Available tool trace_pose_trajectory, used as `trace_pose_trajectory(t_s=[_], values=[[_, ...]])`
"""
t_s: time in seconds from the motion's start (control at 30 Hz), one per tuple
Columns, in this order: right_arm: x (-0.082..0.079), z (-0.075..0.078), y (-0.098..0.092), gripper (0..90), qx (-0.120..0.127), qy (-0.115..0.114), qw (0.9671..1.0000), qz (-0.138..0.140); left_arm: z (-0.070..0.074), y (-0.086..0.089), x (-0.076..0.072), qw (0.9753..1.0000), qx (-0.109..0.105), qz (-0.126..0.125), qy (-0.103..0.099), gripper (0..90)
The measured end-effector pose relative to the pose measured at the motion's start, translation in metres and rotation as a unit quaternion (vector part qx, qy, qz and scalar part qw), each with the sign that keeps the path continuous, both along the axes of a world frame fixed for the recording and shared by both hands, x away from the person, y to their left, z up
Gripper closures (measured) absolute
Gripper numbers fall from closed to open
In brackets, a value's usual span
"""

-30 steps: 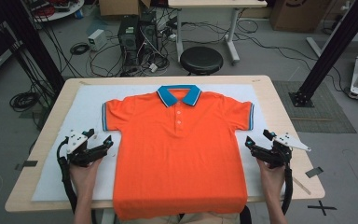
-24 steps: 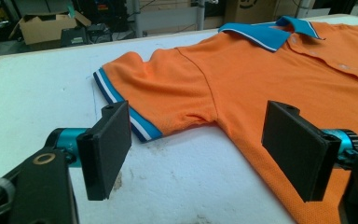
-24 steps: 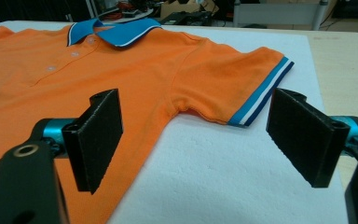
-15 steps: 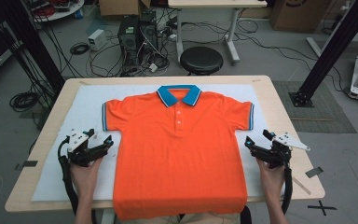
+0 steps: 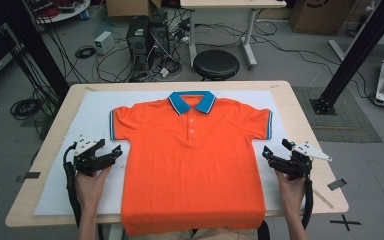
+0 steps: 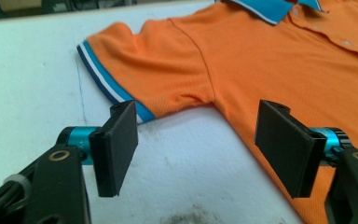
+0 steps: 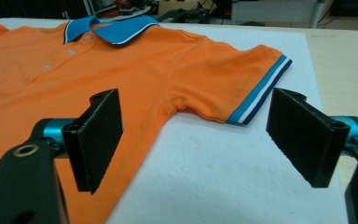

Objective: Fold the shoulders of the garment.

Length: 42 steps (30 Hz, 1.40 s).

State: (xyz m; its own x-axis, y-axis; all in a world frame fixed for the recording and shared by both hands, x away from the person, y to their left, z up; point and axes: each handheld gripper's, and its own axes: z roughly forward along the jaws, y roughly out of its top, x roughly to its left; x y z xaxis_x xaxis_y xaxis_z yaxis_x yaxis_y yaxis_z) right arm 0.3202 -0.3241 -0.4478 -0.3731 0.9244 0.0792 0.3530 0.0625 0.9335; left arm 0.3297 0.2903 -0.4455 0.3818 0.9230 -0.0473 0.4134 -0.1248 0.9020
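Note:
An orange polo shirt [image 5: 192, 160] with a blue collar lies flat, front up, on a white mat [image 5: 95, 112]; its hem hangs over the table's near edge. My left gripper [image 5: 111, 154] rests open beside the shirt's left side, below the left sleeve [image 6: 135, 65]. In the left gripper view its jaws stand wide apart over bare mat [image 6: 186, 158], empty. My right gripper [image 5: 272, 156] sits open beside the shirt's right side, under the right sleeve [image 7: 233, 74]. Its jaws are spread, nothing between them.
The wooden table [image 5: 305, 125] shows bare wood past the mat at right. Behind the table stand a black stool [image 5: 216, 64], a computer tower [image 5: 145, 37] and tangled cables. A black frame post [image 5: 350, 55] rises at the right.
My left gripper has shifted slightly right, closer to the shirt's side. The right gripper and the shirt have stayed put.

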Motion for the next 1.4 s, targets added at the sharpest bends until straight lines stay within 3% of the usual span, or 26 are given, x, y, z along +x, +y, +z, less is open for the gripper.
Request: trace_pose_trajectory(t_s=[0.13,0.17,0.23,0.3,0.33,0.4,0.47,0.53,0.63,0.73,0.8,0.87,1.07,1.13,1.27,1.4], values=[[0.000,0.000,0.001,19.1,-0.003,0.003,1.0000,-0.001,0.009,0.000,0.002,1.0000,0.006,-0.003,0.005,39.4],[0.000,0.000,0.001,19.1,-0.005,0.004,1.0000,-0.002,0.018,0.000,0.007,0.9998,0.011,-0.004,0.019,41.6],[0.000,0.000,0.002,19.1,-0.004,0.004,1.0000,-0.003,0.023,-0.001,0.011,0.9996,0.010,-0.008,0.024,44.0],[0.000,0.000,0.002,19.1,-0.004,0.005,1.0000,-0.003,0.037,0.000,0.024,0.9989,0.013,-0.008,0.044,44.5],[0.000,0.000,0.002,19.1,-0.004,0.005,1.0000,-0.003,0.037,0.000,0.024,0.9989,0.013,-0.008,0.044,44.5],[0.000,0.000,0.002,19.1,-0.004,0.004,1.0000,-0.003,0.046,0.003,0.043,0.9968,0.009,-0.009,0.079,45.0],[0.000,0.000,0.002,19.1,-0.006,0.003,1.0000,-0.003,0.048,0.005,0.054,0.9959,0.010,-0.002,0.090,47.2],[0.000,0.000,0.002,19.1,-0.006,0.003,1.0000,-0.003,0.046,0.009,0.068,0.9949,0.010,0.006,0.100,47.4],[0.000,0.000,0.002,19.1,-0.008,0.003,1.0000,-0.003,0.044,0.016,0.088,0.9912,-0.002,0.017,0.131,49.2],[0.001,0.000,0.002,19.1,-0.008,0.006,0.9999,-0.004,0.040,0.020,0.098,0.9906,-0.007,0.018,0.135,55.9],[0.001,0.000,0.002,19.1,-0.010,0.006,0.9999,-0.003,0.035,0.022,0.109,0.9881,0.004,0.022,0.152,56.1],[0.001,0.000,0.003,19.1,-0.012,0.005,0.9999,-0.004,0.025,0.025,0.120,0.9842,0.001,0.019,0.176,56.2],[0.001,0.000,0.003,19.1,-0.011,0.007,0.9999,-0.007,0.019,0.023,0.125,0.9846,-0.001,0.039,0.170,56.9],[0.001,0.000,0.003,19.1,-0.010,0.007,0.9999,-0.007,0.015,0.026,0.129,0.9819,-0.009,0.044,0.184,56.9],[0.001,0.000,0.003,19.1,-0.011,0.007,0.9999,-0.007,0.009,0.027,0.132,0.9800,-0.001,0.045,0.194,57.7],[0.001,0.000,0.003,19.1,-0.013,0.009,0.9998,-0.009,0.008,0.023,0.132,0.9809,0.013,0.044,0.189,58.7]])
